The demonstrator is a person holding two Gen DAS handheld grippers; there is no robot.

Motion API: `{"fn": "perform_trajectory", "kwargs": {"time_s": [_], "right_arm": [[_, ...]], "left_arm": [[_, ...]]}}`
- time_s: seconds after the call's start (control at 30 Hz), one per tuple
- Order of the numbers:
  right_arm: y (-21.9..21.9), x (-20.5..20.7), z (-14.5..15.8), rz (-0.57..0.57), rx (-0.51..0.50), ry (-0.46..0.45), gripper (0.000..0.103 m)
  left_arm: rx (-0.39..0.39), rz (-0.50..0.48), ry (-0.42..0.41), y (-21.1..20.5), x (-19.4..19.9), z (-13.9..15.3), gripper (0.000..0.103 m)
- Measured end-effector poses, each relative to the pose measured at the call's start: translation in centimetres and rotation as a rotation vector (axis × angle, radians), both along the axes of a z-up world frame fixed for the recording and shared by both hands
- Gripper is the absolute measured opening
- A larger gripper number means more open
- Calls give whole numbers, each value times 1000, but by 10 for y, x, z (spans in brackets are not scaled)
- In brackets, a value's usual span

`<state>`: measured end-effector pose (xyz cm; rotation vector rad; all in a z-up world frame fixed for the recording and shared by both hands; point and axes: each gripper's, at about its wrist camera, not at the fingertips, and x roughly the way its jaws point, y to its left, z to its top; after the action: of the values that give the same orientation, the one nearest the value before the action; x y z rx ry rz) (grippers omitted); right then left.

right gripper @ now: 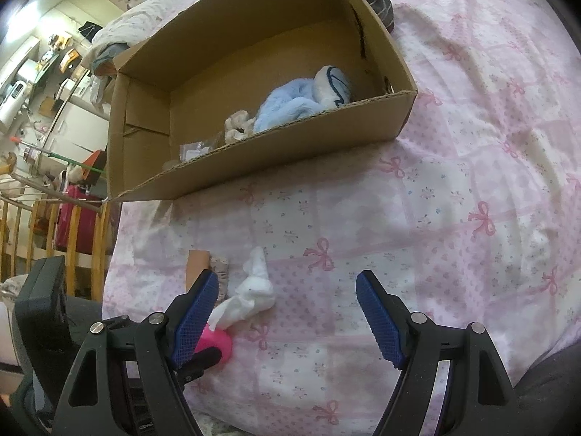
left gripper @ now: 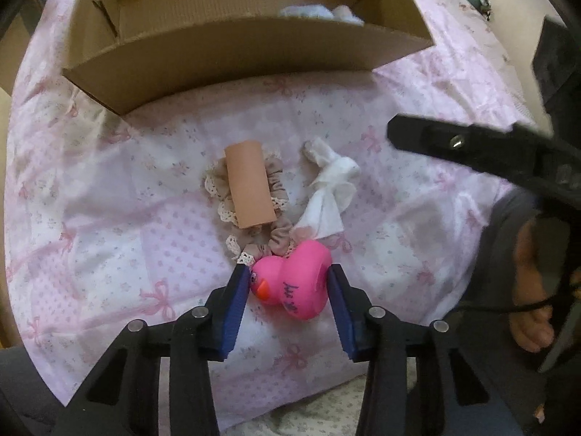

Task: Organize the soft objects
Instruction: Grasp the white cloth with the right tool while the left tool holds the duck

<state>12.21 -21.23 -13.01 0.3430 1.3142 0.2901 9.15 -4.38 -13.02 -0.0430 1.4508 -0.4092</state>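
I am clamping the left gripper (left gripper: 288, 287) fingers on the pink duck (left gripper: 294, 283); the right gripper (right gripper: 287, 312) fingers are standing apart, empty.

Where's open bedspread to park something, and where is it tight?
Free: the wide stretch of bedspread right of the white cloth, under the open right gripper; also the patch between the cardboard box and the cardboard tube.
Crowded: tube, scrunchie, cloth and pink duck cluster together, the left gripper straddling the duck.

Pink duck (right gripper: 217, 343) mostly hidden behind right hand-held gripper (right gripper: 287, 312)
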Motion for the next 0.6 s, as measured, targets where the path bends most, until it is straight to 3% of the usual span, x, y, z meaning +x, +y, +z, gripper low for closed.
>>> {"fn": "perform_trajectory", "kwargs": {"time_s": [0.17, 0.33, 0.5, 0.6], "right_arm": [[0, 1, -1, 6, 7, 5, 83], [10, 5, -13, 45, -27, 48, 83], [37, 8, -29, 140, -56, 82, 83], [54, 7, -41, 198, -74, 100, 70]], "left_arm": [[-51, 118, -92, 34, 6, 37, 40], [48, 289, -150, 65, 18, 38, 40], [86, 336, -157, 72, 25, 34, 40], [96, 333, -152, 69, 25, 29, 40]]}}
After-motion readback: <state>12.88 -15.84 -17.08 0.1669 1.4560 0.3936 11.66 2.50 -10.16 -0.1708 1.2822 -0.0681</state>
